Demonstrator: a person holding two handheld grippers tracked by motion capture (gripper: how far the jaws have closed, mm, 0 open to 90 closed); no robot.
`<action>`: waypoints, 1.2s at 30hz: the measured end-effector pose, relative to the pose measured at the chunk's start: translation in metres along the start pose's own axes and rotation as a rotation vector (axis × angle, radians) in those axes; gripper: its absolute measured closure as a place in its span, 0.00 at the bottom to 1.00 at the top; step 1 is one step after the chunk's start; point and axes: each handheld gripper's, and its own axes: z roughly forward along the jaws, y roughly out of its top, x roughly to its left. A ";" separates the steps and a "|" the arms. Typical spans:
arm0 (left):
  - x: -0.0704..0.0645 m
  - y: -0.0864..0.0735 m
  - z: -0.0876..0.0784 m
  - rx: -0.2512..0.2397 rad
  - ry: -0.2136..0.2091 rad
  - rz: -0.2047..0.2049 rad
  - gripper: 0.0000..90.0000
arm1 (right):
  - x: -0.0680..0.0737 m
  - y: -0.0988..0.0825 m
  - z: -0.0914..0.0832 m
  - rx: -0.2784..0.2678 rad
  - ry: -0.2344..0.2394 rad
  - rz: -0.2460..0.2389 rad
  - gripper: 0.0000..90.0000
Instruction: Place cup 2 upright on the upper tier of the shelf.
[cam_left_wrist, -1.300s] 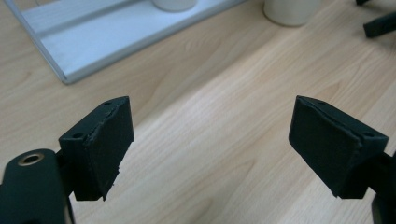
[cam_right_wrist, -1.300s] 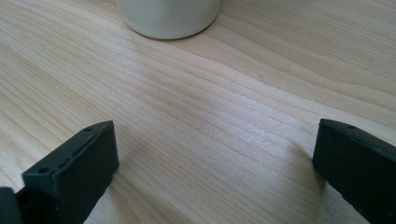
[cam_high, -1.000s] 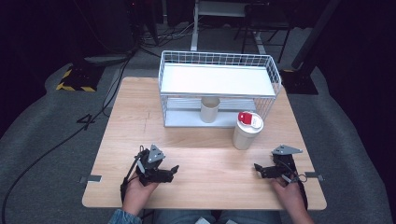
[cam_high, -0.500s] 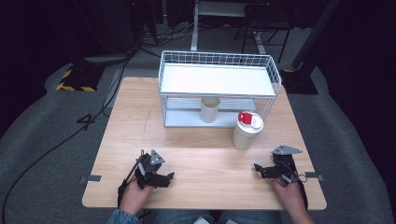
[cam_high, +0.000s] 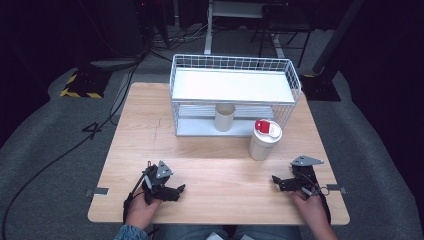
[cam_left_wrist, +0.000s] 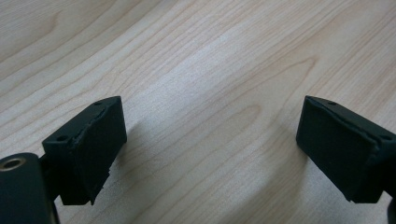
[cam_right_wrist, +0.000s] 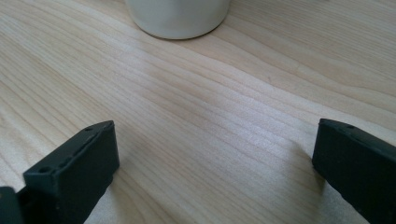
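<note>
The left tongs (cam_high: 181, 189) rest low on the near left part of the worktop (cam_high: 210, 165), jaws apart with bare wood between them; they have just been opening, and nothing lies in the gap. The left hand (cam_high: 142, 210) grips them from behind, forearm coming in from the near edge, jaws pointing level toward the middle of the worktop.

Further back at the centre stands a white wire rack (cam_high: 235, 95) with a flat upper shelf. Under that shelf, on the lower level, a pale cylindrical cup (cam_high: 225, 116) stands upright.

Right of centre, just in front of the rack's right corner and free of it, stands a white canister (cam_high: 264, 141) with a red tab on its lid. It is the thing nearest the right tongs and well apart from them. It looks like light, stiff plastic with smooth, probably slippery sides. The safest hold is likely across the straight wall at mid-height, below the lid, squeezing gently so it neither tips nor slides.

The right tongs (cam_high: 276, 181) lie on the near right part of the worktop, jaws wide apart and empty, pointing left and slightly toward the canister. The right hand (cam_high: 311, 205) holds them low and flat.
</note>
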 end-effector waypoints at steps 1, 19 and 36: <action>0.001 0.002 0.001 0.003 0.022 -0.021 0.09 | 0.001 0.000 0.000 0.000 -0.002 0.000 0.01; 0.002 0.005 0.005 0.020 0.038 -0.043 0.03 | 0.002 -0.002 -0.001 -0.001 0.007 -0.005 0.01; 0.002 0.005 0.005 0.018 0.036 -0.045 0.03 | -0.002 0.009 -0.013 -0.022 0.048 -0.017 0.07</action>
